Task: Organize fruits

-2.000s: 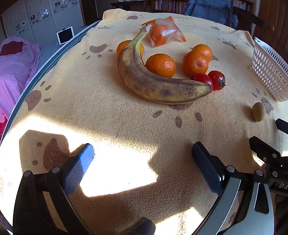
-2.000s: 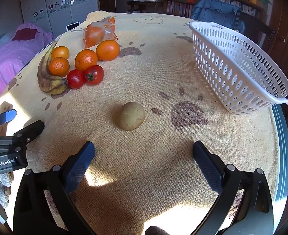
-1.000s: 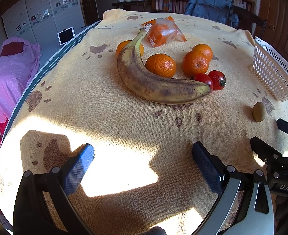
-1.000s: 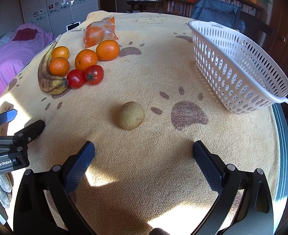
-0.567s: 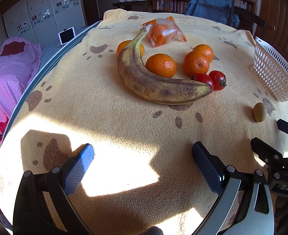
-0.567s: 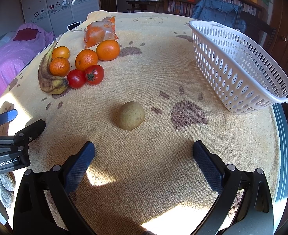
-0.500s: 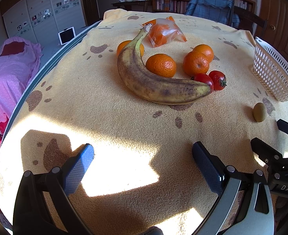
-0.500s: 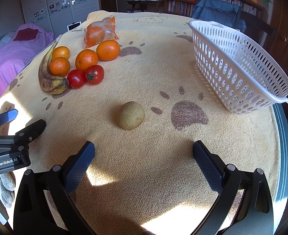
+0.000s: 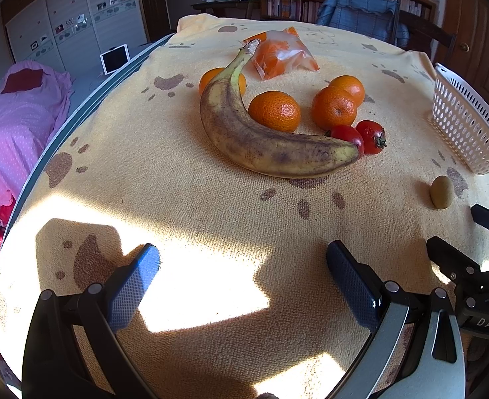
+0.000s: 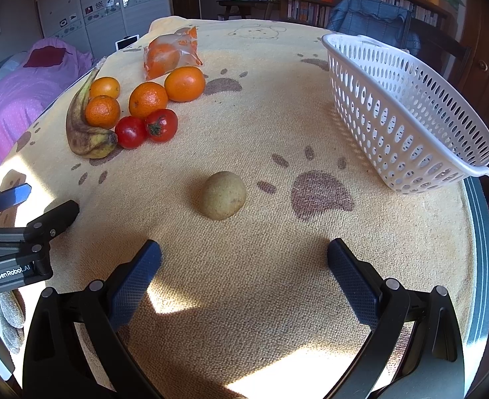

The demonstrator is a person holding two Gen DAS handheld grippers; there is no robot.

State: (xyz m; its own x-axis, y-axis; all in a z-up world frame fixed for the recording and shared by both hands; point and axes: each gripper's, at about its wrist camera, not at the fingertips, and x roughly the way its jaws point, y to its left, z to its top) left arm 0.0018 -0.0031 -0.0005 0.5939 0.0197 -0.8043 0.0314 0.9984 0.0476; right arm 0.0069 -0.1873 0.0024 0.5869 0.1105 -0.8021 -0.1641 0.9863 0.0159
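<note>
A spotted banana [image 9: 264,139] lies on the yellow paw-print cloth with several oranges [image 9: 274,110] and two tomatoes [image 9: 372,136] beside it. The same group shows at the left of the right wrist view, around the banana [image 10: 81,129]. A kiwi [image 10: 224,195] lies alone just ahead of my right gripper [image 10: 244,266], which is open and empty. It shows small at the right of the left wrist view [image 9: 441,191]. My left gripper [image 9: 243,272] is open and empty, well short of the banana. A white basket [image 10: 407,113] stands at the right.
A clear bag of orange fruit [image 9: 277,54] lies behind the pile. The table edge [image 10: 480,232] runs close on the right. A pink-covered bed [image 9: 15,126] is off the left edge. A chair and bookshelves stand behind the table.
</note>
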